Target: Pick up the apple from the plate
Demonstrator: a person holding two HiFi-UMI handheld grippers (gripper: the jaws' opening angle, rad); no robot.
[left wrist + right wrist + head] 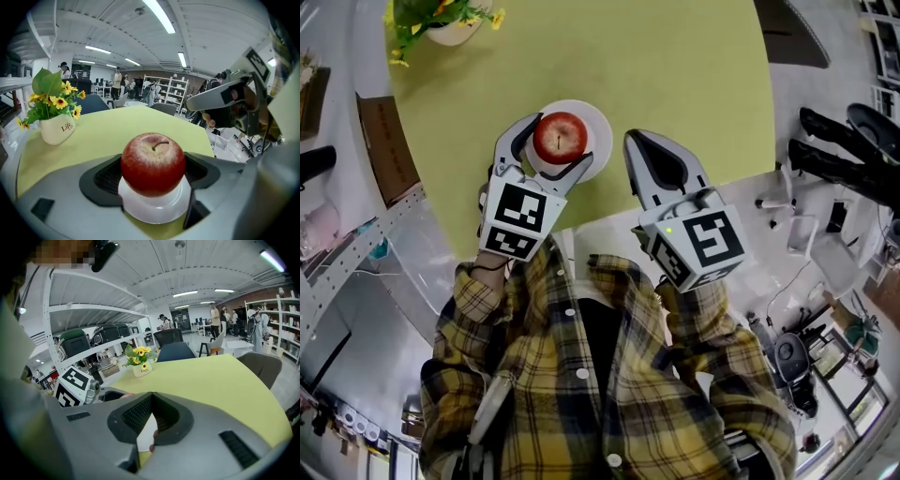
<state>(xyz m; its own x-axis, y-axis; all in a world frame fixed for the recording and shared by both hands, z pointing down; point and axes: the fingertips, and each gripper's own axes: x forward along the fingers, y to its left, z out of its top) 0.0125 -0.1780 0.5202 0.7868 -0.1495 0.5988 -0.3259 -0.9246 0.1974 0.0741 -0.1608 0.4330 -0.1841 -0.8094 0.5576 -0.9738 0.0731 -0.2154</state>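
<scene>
The left hand-held gripper [558,141] is clamped on the apple [153,164], one pad against each flank and the stem pointing up. The apple sits directly between the jaws, over the white plate [600,124] on the green worktop [694,75]. I cannot tell whether it has cleared the plate. The left gripper view shows this pad contact, while the head view shows only the apple's top. The right hand-held gripper [654,155] lies just beside the plate, jaws together and empty.

A white pot of yellow flowers [57,130] stands on the green table [675,75]; shelving [93,310] alongside.
</scene>
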